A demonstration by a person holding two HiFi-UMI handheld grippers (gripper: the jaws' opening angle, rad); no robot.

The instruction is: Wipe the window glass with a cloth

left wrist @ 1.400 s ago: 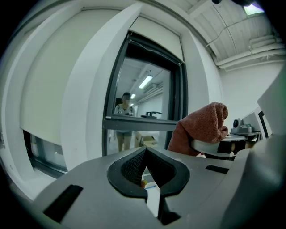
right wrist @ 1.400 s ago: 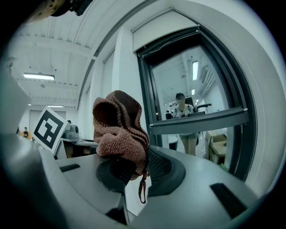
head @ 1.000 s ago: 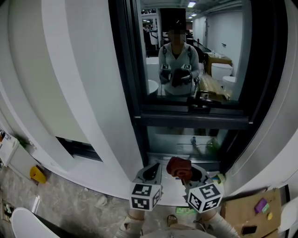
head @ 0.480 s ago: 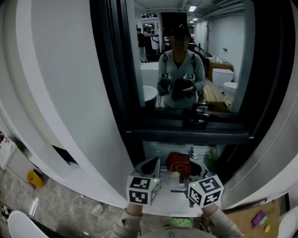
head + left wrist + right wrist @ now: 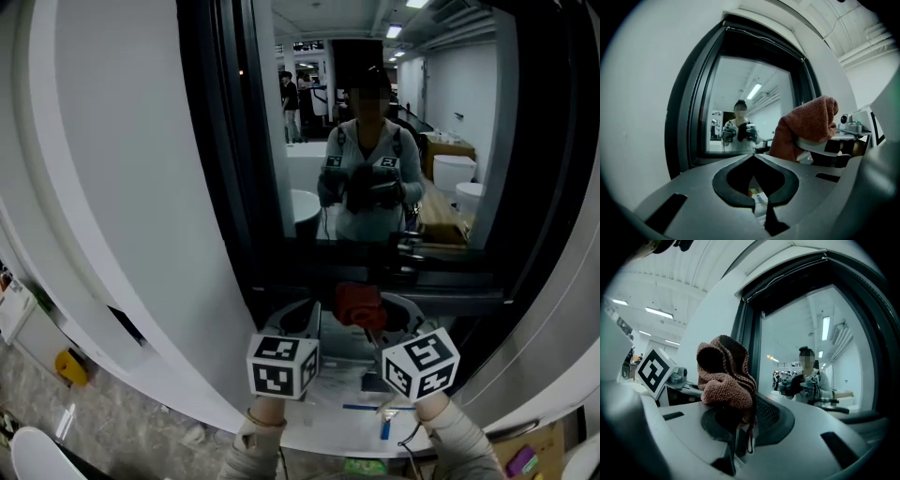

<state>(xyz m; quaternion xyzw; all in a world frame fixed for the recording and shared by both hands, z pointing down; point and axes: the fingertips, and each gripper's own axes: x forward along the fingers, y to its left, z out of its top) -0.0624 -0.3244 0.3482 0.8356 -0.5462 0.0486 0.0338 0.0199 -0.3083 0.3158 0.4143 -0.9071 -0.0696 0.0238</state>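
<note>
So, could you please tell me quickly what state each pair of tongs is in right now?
Left tongs: shut, holding nothing.
Right tongs: shut on the reddish-brown cloth.

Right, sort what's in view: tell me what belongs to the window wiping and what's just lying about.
For the job:
window glass
reddish cloth, clamped in the jaws of the right gripper
left gripper, jaws together, holding nothing

Lying about:
yellow object on the floor
small blue item on the white ledge
purple item, lower right
</note>
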